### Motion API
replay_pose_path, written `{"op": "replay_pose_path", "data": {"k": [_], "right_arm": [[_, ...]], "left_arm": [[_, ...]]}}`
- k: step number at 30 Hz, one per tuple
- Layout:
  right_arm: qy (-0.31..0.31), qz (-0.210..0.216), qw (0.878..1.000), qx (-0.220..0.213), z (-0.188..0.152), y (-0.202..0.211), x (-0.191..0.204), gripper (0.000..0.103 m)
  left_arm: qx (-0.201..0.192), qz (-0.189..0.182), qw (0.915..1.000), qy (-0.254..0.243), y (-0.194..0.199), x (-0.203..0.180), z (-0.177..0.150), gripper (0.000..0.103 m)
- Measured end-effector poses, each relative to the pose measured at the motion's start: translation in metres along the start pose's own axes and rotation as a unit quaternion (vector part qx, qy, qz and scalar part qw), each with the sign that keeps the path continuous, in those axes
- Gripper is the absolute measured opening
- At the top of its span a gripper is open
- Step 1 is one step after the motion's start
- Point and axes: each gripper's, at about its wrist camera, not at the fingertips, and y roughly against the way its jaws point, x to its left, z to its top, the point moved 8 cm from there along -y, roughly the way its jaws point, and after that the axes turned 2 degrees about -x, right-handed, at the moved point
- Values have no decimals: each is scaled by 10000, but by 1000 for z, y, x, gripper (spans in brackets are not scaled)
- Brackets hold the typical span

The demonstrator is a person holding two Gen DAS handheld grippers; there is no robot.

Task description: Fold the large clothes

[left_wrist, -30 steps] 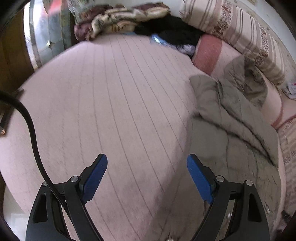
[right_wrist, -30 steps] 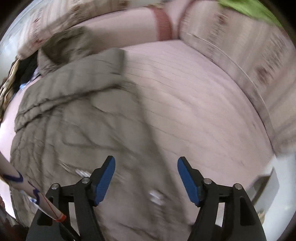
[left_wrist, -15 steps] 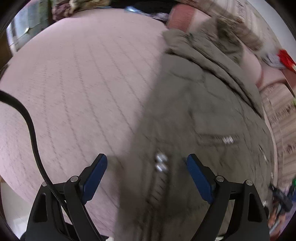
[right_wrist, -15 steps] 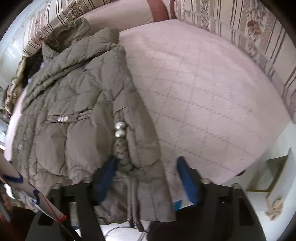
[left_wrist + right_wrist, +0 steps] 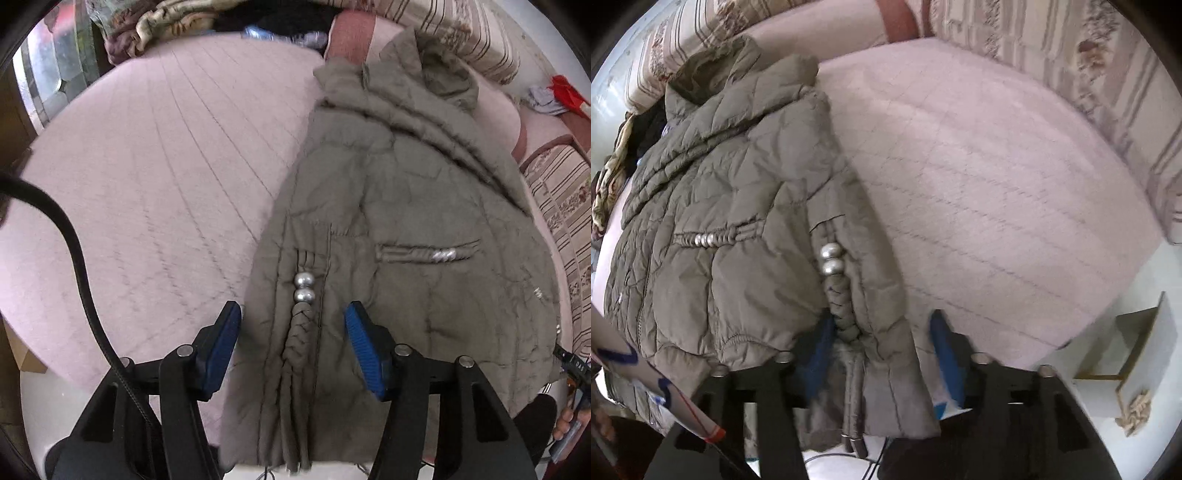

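Note:
An olive quilted jacket (image 5: 402, 221) lies flat on the pink bedspread (image 5: 147, 177), hood toward the pillows. It also shows in the right wrist view (image 5: 731, 206). A braided cord with two silver beads (image 5: 303, 288) hangs at each side of its hem; the right one shows in the right wrist view (image 5: 830, 258). My left gripper (image 5: 293, 350) is open, its fingers either side of the left cord at the hem. My right gripper (image 5: 882, 350) is open around the hem's right corner and cord; cloth covers part of its left finger.
Striped pillows (image 5: 461, 33) and a heap of blankets (image 5: 162, 22) line the bed's far side. The bed edge and white floor (image 5: 1145, 295) are at the right, with a small box (image 5: 1134, 350). A black cable (image 5: 74, 251) crosses the left wrist view.
Both grippers have swung over onto the jacket's hem. The left one went from bare bedspread to the left cord; the right one moved down until the hem lies between its fingers.

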Motion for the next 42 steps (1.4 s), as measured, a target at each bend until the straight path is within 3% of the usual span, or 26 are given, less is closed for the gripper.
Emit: {"op": "replay_pose_path", "data": {"k": [5,11,15,22,28,35,42], "right_arm": [[-77,127,9988,-476,11,55,0,61],[127,672,9914,-1112,51,127,47,73],[484,820,9861,-1364,89,160,86,76],[933,536,9787,-1747,163,188,149,80],[938,572,9809,-1604,217,163,201,80],[847,584,9879,-1164,278,79,284,80],[765,597,9905,-977,348,-6,377,82]], "left_arm": [[-465,-59,9989,-48,57,-5,25,59],[-1073,-339,9935,-194,111,-32,67,63],[-1417,-262,9888,-377,121,-56,97,67],[-1681,78,9846,-473,94,-78,134,70],[-1477,130,9883,-348,40,-74,151,70],[-1321,232,9909,-65,-15,-43,157,70],[-1016,34,9938,459,-55,-15,170,70]]}}
